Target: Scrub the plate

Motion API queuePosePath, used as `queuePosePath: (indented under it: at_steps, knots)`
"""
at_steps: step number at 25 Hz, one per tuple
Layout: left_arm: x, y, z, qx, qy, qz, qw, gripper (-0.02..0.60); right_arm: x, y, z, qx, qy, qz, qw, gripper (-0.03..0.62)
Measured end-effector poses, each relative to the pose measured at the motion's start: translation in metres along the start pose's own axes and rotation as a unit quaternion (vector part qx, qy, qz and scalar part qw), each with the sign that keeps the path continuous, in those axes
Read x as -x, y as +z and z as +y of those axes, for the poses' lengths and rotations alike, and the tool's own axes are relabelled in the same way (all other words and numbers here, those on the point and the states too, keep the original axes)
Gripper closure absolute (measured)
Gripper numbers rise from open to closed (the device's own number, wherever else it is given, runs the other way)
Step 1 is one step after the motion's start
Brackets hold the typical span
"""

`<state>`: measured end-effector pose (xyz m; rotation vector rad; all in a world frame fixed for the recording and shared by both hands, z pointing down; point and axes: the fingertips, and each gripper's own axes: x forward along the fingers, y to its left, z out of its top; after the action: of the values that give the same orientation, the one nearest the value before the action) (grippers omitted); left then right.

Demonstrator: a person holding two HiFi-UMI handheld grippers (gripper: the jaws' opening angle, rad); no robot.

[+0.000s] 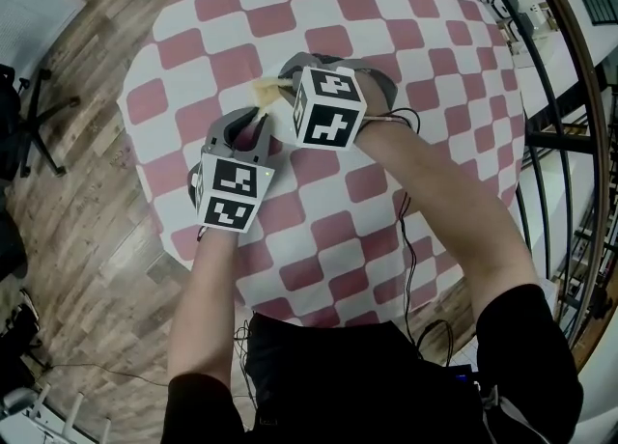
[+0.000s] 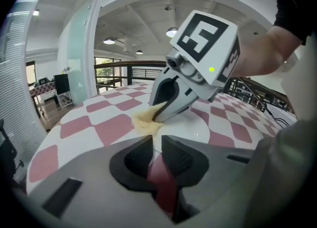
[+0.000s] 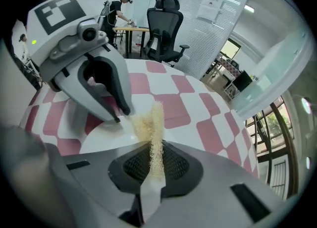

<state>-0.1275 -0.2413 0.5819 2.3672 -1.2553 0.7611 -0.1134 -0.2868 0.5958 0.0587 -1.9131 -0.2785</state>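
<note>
A white plate (image 2: 190,127) lies on the red-and-white checked tablecloth (image 1: 290,8). My left gripper (image 2: 156,145) is shut on the plate's near rim, and a thin white sliver of that rim shows between the pads. My right gripper (image 3: 153,152) is shut on a tan fibrous scrubber (image 3: 150,123) and points steeply down. The scrubber's free end rests on the plate's left part (image 3: 106,140), just beside the left gripper's fingertips (image 3: 119,115). In the head view the two grippers (image 1: 259,125) (image 1: 285,85) hide most of the plate, and only the scrubber's tip (image 1: 265,93) sticks out.
The round table's edge (image 1: 169,239) curves close behind my left hand, with wooden floor (image 1: 87,191) beyond it. A black railing (image 1: 570,143) runs along the right. An office chair (image 3: 166,21) and a person at a desk (image 3: 116,9) stand far off.
</note>
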Motion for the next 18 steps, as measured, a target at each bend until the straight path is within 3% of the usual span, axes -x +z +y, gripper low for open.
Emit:
queuePosePath:
  at_steps: [6,9,11,14,16,18]
  knots:
    - [-0.002,-0.002,0.007,0.007,0.008,0.005,0.9999,0.532,0.003,-0.022,-0.036,-0.019,-0.066,0.026,0.997,0.549]
    - [-0.003,-0.002,0.009,0.015,0.010,0.008,0.9998,0.532,0.020,-0.058,-0.053,-0.062,-0.097,0.047,0.992,0.549]
    - [-0.003,-0.002,0.009,0.019,0.010,0.011,0.9997,0.532,0.039,-0.070,-0.054,-0.100,-0.103,0.029,0.989,0.549]
    - [-0.004,-0.002,0.008,0.020,0.010,0.014,0.9997,0.532,0.065,-0.057,-0.012,-0.131,-0.055,-0.035,0.989,0.549]
    - [-0.004,-0.002,0.010,0.020,0.012,0.016,0.9996,0.532,0.062,-0.046,0.030,-0.103,-0.014,-0.038,0.994,0.549]
    - [-0.004,-0.003,0.012,0.020,0.015,0.018,0.9995,0.534,0.049,-0.037,0.054,-0.082,-0.002,-0.032,0.996,0.549]
